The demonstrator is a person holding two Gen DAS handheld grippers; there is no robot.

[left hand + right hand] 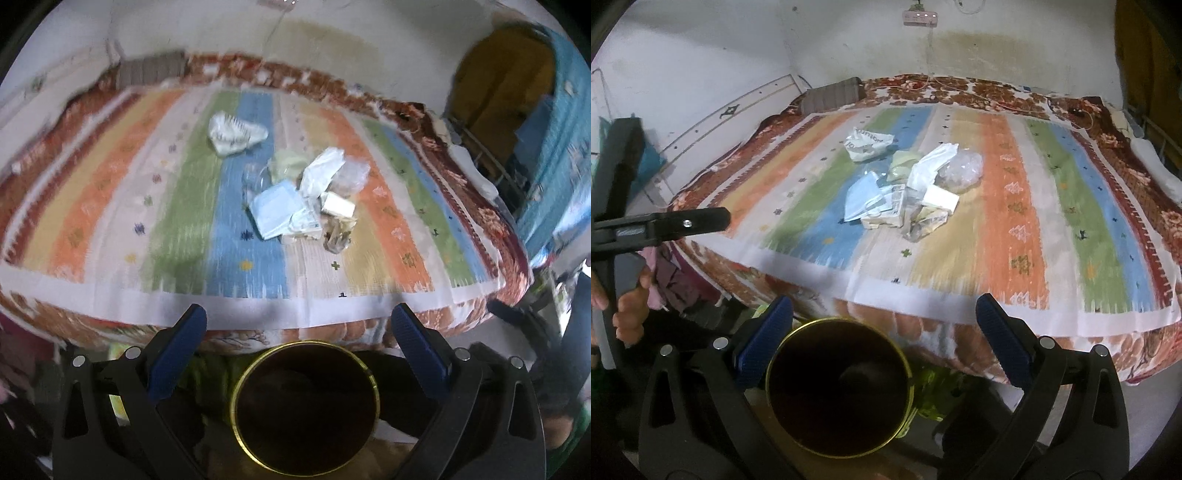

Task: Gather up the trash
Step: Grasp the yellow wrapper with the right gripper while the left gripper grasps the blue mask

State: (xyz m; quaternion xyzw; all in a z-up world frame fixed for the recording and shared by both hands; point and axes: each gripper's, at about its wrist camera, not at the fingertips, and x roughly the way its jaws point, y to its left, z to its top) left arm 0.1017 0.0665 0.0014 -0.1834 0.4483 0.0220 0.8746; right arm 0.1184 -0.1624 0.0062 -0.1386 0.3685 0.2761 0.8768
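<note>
Gold-rimmed bin [305, 410] is sitting below the bed [871, 291] edge to receive the trash pile [306, 195], while both tools, left tool [297, 328] and right tool [884, 317], are hovering wide open, empty.

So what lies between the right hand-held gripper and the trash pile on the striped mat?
In the right wrist view, only bare striped mat separates the right hand-held gripper from the trash pile; the dark bin sits below.

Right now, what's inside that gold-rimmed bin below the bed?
The bin looks dark inside; only a vague dark lump shows near the bottom. Its contents can't be made out. The trash pile lies on the bed.
</note>
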